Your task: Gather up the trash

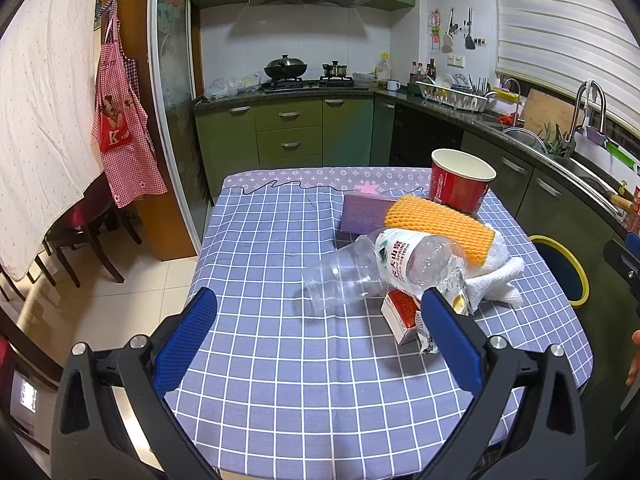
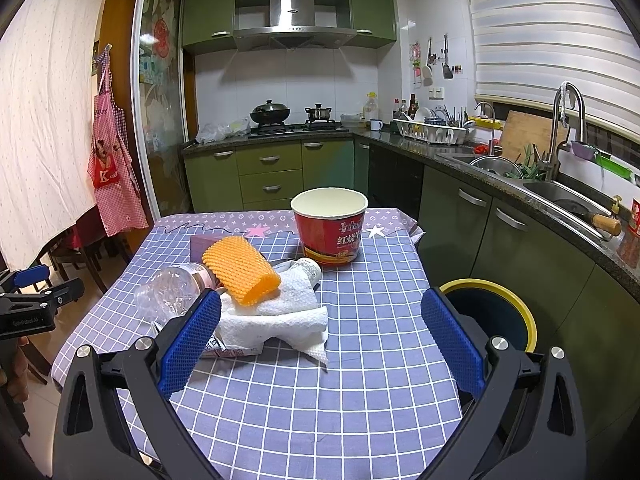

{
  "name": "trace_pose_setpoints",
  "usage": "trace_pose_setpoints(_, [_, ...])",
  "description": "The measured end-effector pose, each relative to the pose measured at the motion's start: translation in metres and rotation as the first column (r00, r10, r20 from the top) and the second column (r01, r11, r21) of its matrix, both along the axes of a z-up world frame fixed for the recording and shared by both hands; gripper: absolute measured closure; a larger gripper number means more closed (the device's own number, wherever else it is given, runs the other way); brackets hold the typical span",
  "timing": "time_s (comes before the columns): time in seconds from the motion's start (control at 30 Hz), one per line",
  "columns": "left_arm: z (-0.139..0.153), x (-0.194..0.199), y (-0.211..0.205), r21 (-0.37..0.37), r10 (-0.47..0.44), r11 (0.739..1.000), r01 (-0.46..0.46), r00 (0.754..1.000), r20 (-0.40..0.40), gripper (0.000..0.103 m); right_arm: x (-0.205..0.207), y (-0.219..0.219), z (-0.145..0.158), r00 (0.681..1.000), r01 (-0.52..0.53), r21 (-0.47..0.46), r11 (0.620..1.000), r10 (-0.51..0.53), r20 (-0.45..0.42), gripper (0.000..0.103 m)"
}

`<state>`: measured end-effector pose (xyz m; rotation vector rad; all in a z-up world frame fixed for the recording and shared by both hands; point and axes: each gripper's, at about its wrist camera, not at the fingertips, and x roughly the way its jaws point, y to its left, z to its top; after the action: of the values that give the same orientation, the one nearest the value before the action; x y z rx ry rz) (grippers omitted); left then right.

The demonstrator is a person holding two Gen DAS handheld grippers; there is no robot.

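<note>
An empty red paper noodle cup (image 2: 329,226) was seen upright at the far end of the checked tablecloth (image 2: 360,360), with a yellow-rimmed bin (image 2: 490,312) beside its right edge. Nearer than the cup, a crushed clear bottle (image 1: 384,270), an orange foam net (image 2: 240,274), crumpled white tissue (image 2: 280,316) and a small red carton (image 1: 402,316) were piled together. Bare cloth was left before the left gripper (image 1: 320,336) and right gripper (image 2: 320,340), both held wide and empty.
</note>
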<state>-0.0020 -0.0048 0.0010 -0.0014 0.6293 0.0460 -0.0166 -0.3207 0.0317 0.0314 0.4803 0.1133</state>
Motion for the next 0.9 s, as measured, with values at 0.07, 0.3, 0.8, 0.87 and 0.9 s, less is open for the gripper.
trace_pose_setpoints(0.07, [0.0,0.0002,-0.0001,0.001,-0.001,1.0,0.001,1.0,-0.001,0.006,0.0016,0.003,-0.0051,1.0,0.0,-0.001,1.0,0.0,-0.001,0.004])
trace_pose_setpoints(0.3, [-0.001,0.0002,-0.0008,0.002,0.0,1.0,0.0,1.0,-0.001,0.006,0.0051,0.0085,-0.0094,1.0,-0.003,0.003,1.0,0.003,-0.005,0.004])
trace_pose_setpoints(0.8, [-0.0011,0.0003,-0.0012,0.003,-0.001,1.0,0.001,1.0,-0.003,0.006,0.0058,0.0067,-0.0066,1.0,-0.004,0.003,1.0,0.004,-0.008,0.004])
trace_pose_setpoints(0.87, [-0.0016,0.0001,-0.0013,0.004,-0.001,1.0,0.001,1.0,-0.004,0.006,0.0059,0.0073,-0.0073,1.0,-0.004,0.003,1.0,0.004,-0.009,0.004])
trace_pose_setpoints(0.9, [-0.002,-0.0001,-0.0014,0.004,-0.002,1.0,0.002,1.0,-0.005,0.006,0.006,0.0063,-0.0065,1.0,-0.003,0.003,1.0,0.003,-0.009,0.004])
